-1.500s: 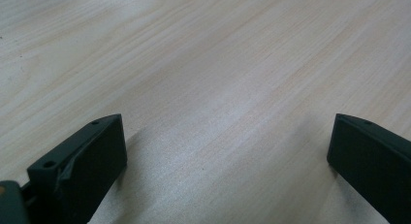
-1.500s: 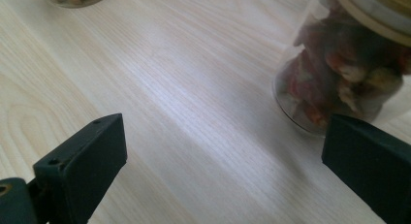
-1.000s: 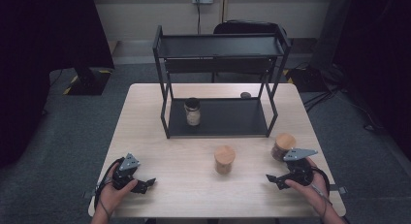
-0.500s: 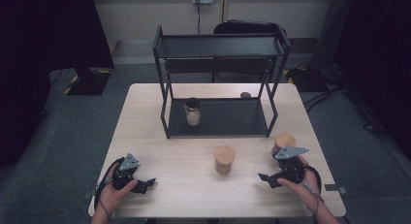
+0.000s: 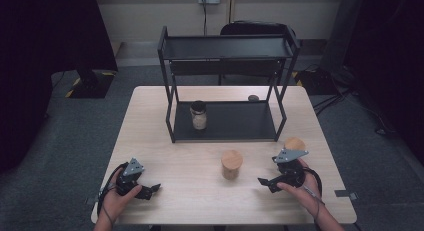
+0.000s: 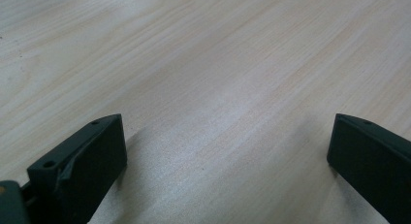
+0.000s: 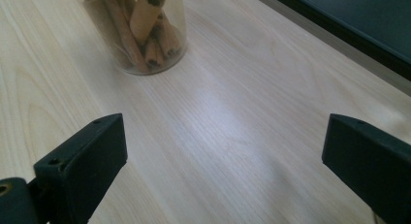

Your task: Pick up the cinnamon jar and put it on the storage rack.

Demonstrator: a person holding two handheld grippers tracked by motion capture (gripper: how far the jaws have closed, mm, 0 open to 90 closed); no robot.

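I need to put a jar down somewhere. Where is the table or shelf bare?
Bare: table left of the rack; rack's lower shelf right of the dark-lidded jar. Crowded: front right, two wood-lidded jars and right gripper.

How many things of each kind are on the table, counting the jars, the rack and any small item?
Jars with a wooden lid: 2, one in the middle and one by the right hand-held gripper
Jar with a dark lid: 1
Black rack: 1
Small dark item: 1
Total: 5
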